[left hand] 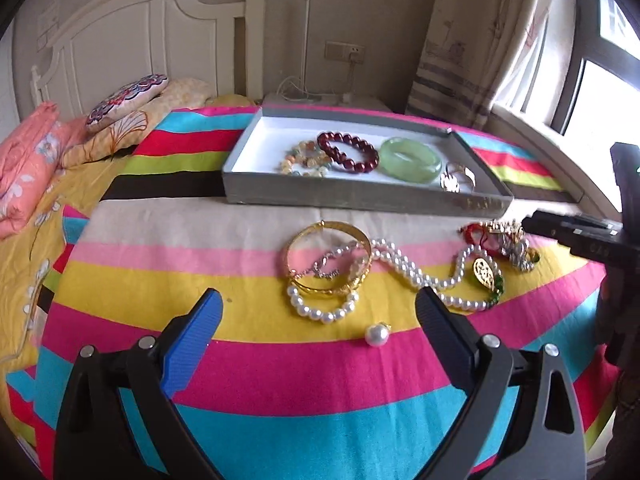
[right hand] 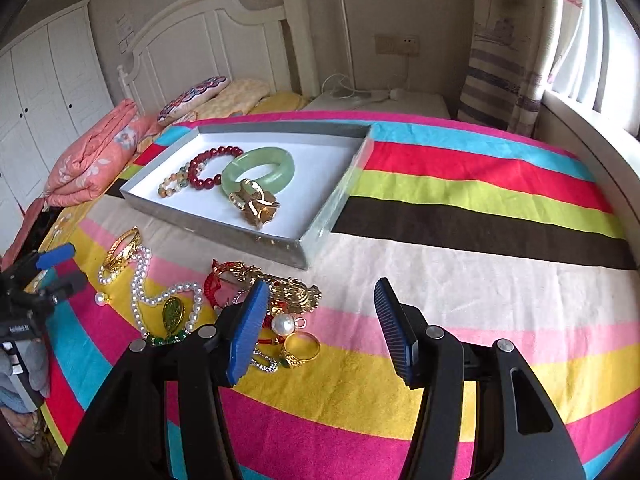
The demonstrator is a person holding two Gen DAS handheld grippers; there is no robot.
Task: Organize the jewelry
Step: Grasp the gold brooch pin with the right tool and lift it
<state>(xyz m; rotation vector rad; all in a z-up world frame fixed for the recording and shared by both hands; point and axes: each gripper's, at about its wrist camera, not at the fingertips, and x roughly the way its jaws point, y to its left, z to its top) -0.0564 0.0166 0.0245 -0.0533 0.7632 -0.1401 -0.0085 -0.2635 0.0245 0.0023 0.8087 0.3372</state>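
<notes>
Here, both of my grippers hang over the striped bedspread (right hand: 460,208) with jaws spread and nothing between them: the left gripper (left hand: 320,312) gapes wide just short of the gold bangles (left hand: 328,256), and the right gripper (right hand: 320,312) stands part-open on the near side of the grey tray (right hand: 320,224), beside the loose pile.

Already inside the tray lie a green jade bangle (right hand: 260,168), a dark red bead bracelet (right hand: 208,168), a pale bead bracelet (right hand: 174,182) and a gold clasp piece (right hand: 256,204).

Outside it, on the side nearest me, remain the bangles, a pearl necklace (left hand: 416,268) threaded across them, a single pearl (left hand: 377,335), a gold pendant with green beads (left hand: 486,276), a red-and-gold ornament (right hand: 256,280) and a gold ring (right hand: 302,350).

The chief hazard, as I judge it, is tangling. The necklace overlaps the bangles and runs toward the pendant, so lifting any one may drag its neighbours and spill them short of the tray. The single pearl looks apt to roll on the soft cloth if nudged. The ring lies close under my right gripper's left finger (right hand: 248,328) and could be pressed into the fabric rather than caught. My two grippers also work near one another.
</notes>
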